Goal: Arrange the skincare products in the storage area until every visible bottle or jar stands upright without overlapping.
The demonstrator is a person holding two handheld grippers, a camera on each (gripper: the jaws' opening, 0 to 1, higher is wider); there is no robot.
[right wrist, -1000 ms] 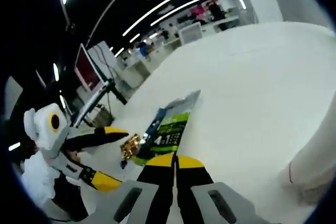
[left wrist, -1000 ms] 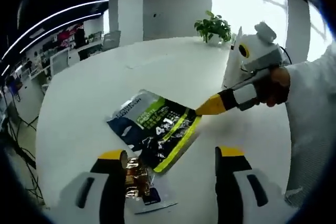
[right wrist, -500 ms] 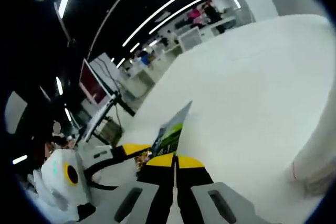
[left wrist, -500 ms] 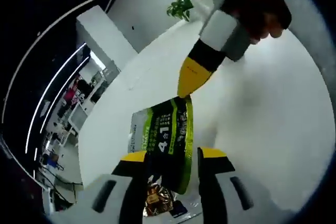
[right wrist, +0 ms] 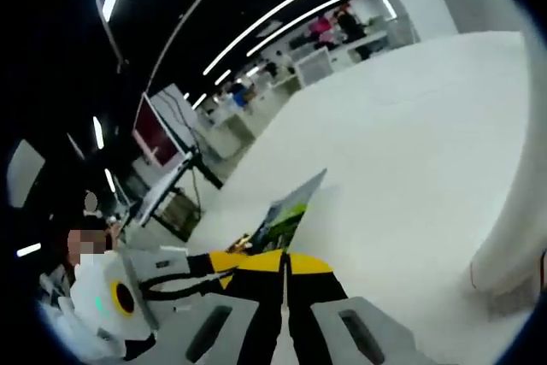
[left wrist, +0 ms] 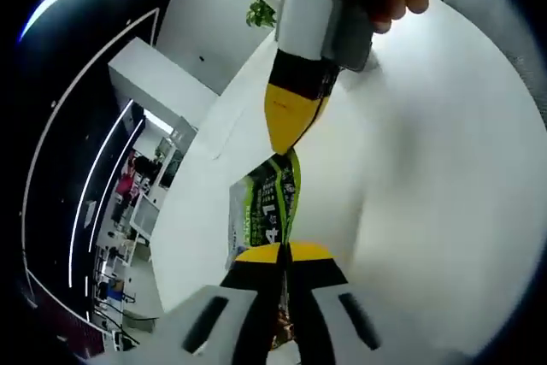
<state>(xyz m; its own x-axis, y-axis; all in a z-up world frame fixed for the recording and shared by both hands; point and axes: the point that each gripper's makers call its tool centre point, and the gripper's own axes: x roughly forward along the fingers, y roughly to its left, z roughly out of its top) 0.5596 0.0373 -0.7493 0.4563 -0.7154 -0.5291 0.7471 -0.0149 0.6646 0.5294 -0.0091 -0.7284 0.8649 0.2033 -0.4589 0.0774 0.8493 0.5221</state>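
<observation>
Pouch (left wrist: pixel 267 208) edge sits pinched between your left hand-held gripper's (left wrist: pixel 282 254) closed jaws; the right hand-held gripper (left wrist: pixel 291 130) clamps its far end, above the white surface (left wrist: pixel 427 185). In the right gripper view, your right hand-held gripper (right wrist: pixel 284 261) has its jaws closed on the pouch (right wrist: pixel 286 211), with the left hand-held gripper (right wrist: pixel 224 261) touching it alongside.

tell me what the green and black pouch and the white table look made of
The green and black printed pouch looks like thin flexible plastic film with a slightly glossy finish: it bends and creases between the left tool and right tool. The white table looks like a smooth, hard matt laminate or painted board; its even, seamless surface suggests that.
</observation>
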